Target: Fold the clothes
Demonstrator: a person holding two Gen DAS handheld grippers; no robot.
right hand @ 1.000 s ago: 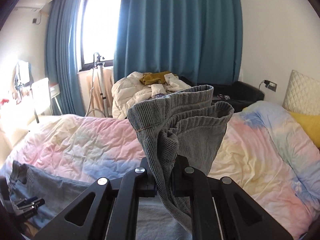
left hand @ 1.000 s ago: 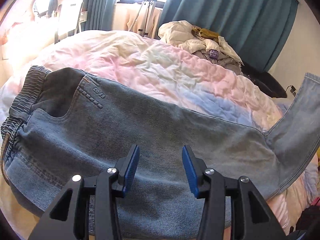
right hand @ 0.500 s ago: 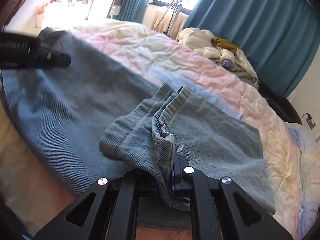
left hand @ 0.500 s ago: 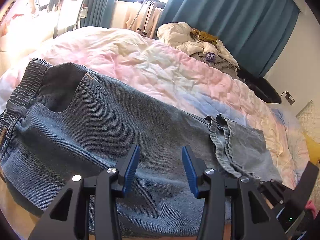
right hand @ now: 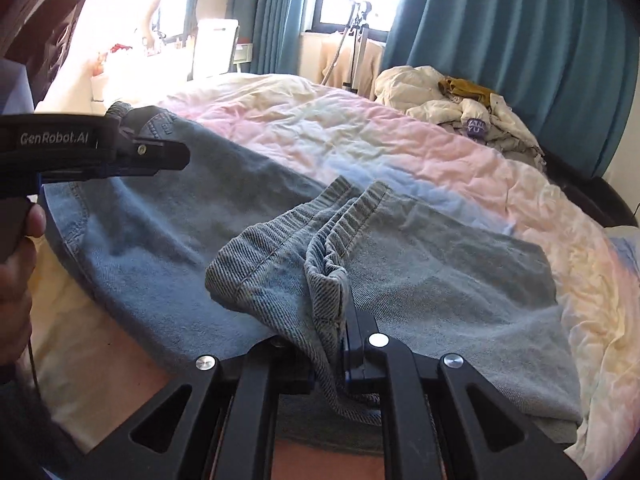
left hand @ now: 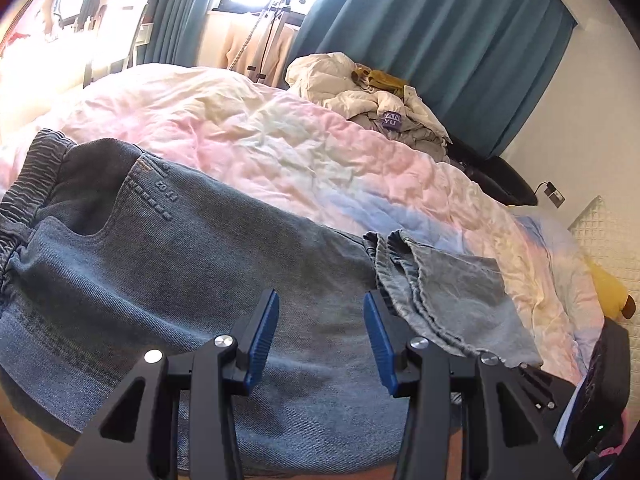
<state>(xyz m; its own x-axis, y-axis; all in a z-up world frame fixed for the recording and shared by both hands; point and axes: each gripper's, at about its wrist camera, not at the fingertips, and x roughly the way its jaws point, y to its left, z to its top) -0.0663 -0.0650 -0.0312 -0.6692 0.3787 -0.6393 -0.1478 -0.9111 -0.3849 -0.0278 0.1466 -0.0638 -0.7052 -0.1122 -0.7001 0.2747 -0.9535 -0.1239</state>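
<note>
The left gripper (left hand: 320,336) hovered with its blue pads (left hand: 262,338) apart above the jeans (left hand: 168,280). The jeans lay flat on the pastel quilt (left hand: 320,160), with the leg hems (left hand: 404,268) folded back over the legs.

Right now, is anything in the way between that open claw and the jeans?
Nothing visible. The left claw is open just above the jeans, with only bare denim between its fingers. The right claw is shut on the leg cuffs, folded back over the jeans to the right of the left claw.
</note>
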